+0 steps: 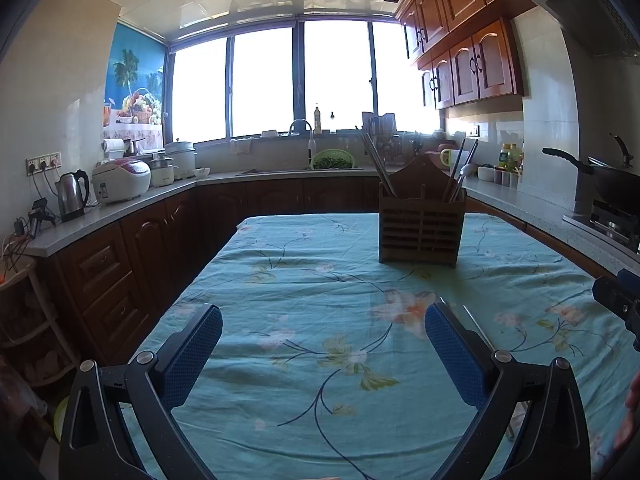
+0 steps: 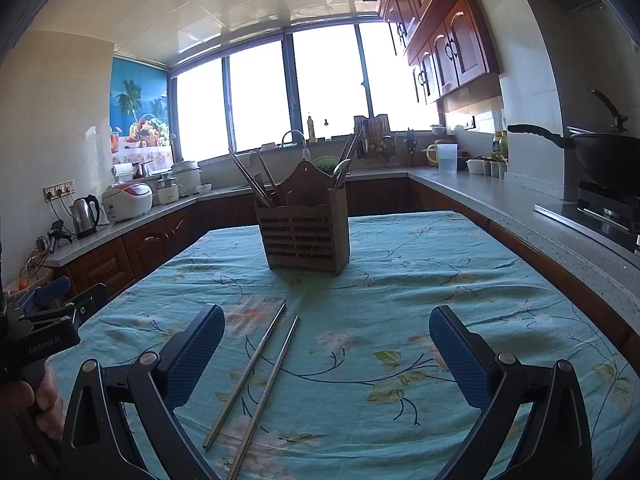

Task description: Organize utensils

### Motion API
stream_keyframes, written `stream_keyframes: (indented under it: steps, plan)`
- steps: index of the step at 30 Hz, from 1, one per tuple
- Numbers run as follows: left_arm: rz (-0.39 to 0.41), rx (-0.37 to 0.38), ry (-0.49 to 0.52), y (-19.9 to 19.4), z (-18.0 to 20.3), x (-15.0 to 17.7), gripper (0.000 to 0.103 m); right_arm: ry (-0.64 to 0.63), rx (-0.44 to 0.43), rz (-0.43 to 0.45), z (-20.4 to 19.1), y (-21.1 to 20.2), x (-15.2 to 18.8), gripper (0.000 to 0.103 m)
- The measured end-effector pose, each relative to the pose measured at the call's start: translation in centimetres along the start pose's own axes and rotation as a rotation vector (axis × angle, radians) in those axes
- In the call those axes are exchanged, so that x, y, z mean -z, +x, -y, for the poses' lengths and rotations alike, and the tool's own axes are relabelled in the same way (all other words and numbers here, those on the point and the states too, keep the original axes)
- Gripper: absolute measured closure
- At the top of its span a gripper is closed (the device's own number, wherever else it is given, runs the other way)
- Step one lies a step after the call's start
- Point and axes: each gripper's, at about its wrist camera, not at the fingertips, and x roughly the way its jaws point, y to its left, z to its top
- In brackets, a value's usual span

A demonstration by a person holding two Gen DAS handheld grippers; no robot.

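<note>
Two metal chopsticks lie loose at lower centre on the desk, short of the wooden holder. My right tongs and left tongs gape, released, framing a pickup.

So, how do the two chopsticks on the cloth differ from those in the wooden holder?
The chopsticks on the cloth lie flat and loose, near the open right gripper. The chopsticks in the holder stand tilted in the wooden holder, farther away. Both sets are long and thin.
</note>
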Motion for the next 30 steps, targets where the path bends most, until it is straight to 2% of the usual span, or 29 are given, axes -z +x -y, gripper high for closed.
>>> stream_keyframes:
  steps: [30]
  plan:
    - [0.007,-0.006,0.022,-0.29,0.84,0.06,0.001,-0.001,-0.01,0.008,-0.32,-0.3,-0.48,0.0]
